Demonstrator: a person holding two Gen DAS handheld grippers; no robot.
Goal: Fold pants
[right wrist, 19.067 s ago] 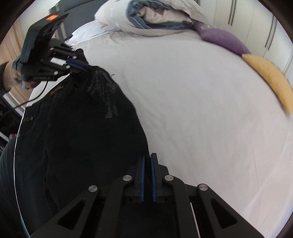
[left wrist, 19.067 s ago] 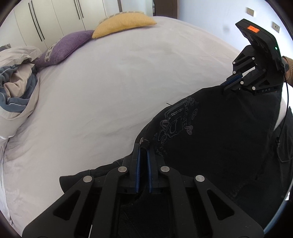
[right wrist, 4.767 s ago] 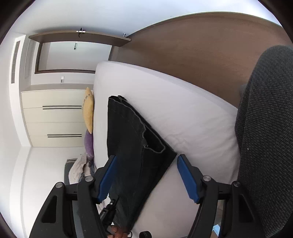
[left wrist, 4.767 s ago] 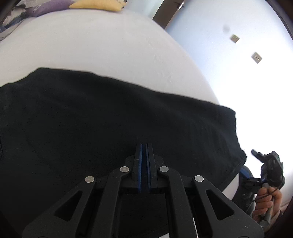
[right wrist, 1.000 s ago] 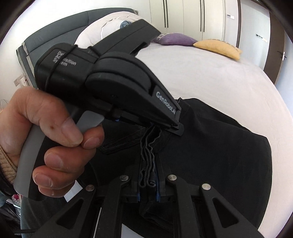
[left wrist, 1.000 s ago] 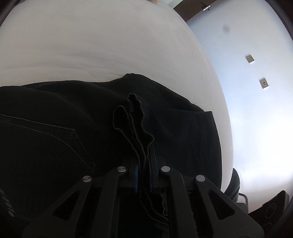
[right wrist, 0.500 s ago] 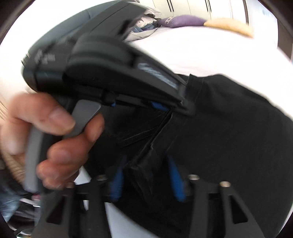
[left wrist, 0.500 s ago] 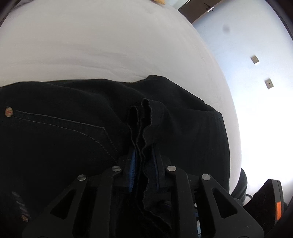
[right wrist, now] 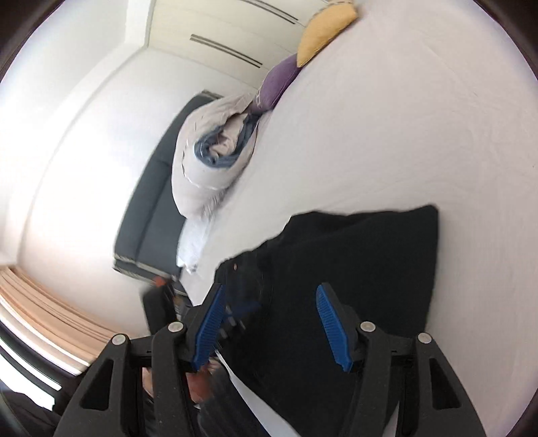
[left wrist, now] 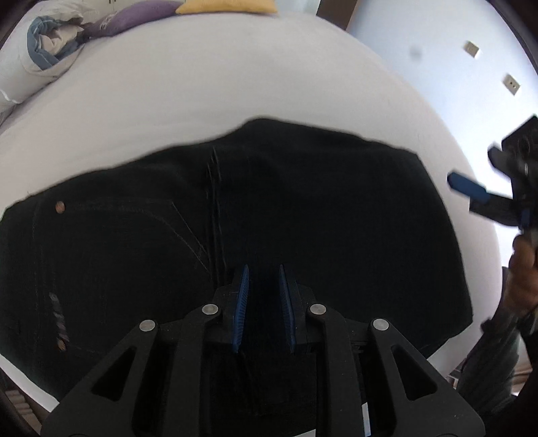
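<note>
Pants now released, flat; left claw and right claw parted.

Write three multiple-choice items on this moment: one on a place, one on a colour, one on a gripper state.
1. Where do the black folded pants lie?
A. on the white bed sheet
B. on a chair
C. on the floor

2. What colour is the cushion beside the purple cushion?
A. red
B. yellow
C. green

3. How is the left gripper?
A. shut on fabric
B. open, holding nothing
C. out of view

Answers: 1 A, sheet borders the pants; 2 B, the yellow cushion adjoins it; 3 B, its blue pads stand apart, empty.
</note>
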